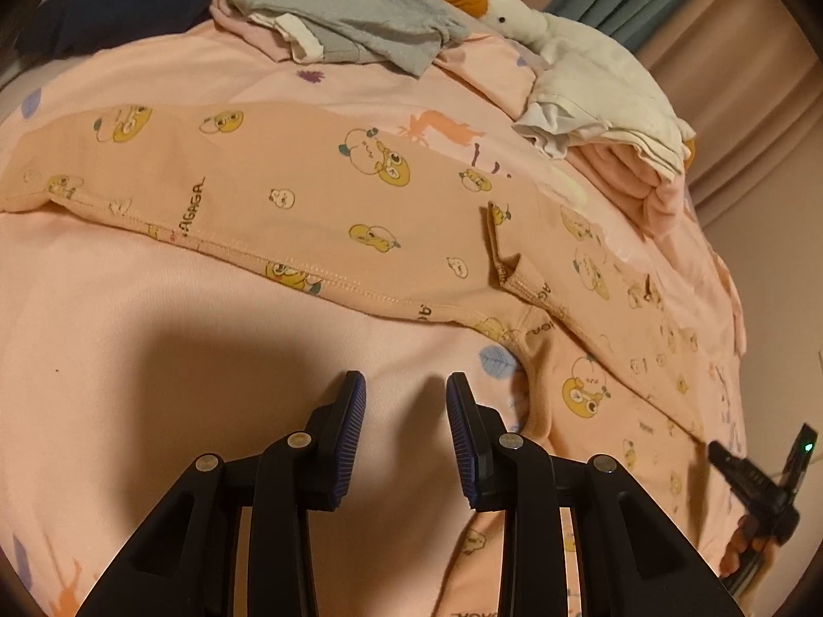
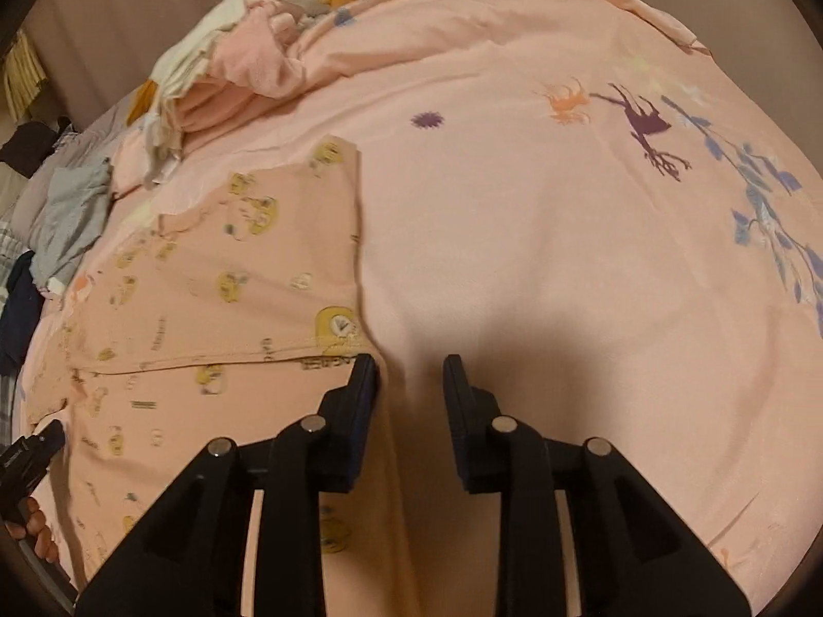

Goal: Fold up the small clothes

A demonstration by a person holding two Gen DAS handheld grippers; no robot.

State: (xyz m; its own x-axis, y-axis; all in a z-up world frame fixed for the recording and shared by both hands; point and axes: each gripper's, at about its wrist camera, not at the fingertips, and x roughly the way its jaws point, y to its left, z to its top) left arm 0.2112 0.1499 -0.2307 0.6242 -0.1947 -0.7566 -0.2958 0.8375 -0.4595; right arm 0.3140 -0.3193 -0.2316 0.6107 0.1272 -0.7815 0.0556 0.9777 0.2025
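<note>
A small peach garment [image 1: 308,180] printed with yellow cartoon faces lies spread flat on the pink bedsheet [image 1: 128,334]. My left gripper [image 1: 405,380] hovers open over bare sheet just in front of the garment's stitched hem, with nothing between its fingers. In the right wrist view the same garment [image 2: 206,283] lies to the left. My right gripper [image 2: 409,362] stands open with nothing between its jaws, over the sheet [image 2: 540,257] at the garment's right edge, and its left finger [image 2: 362,391] sits beside the corner. A hand holds each gripper at the frame edges.
At the back lie a heap of grey clothes [image 1: 350,5], a dark navy garment [image 1: 118,0] and a white goose plush [image 1: 519,13]. Folded pink and white clothes [image 1: 617,128] are stacked at the right. The printed sheet stretches away to the right [image 2: 643,123].
</note>
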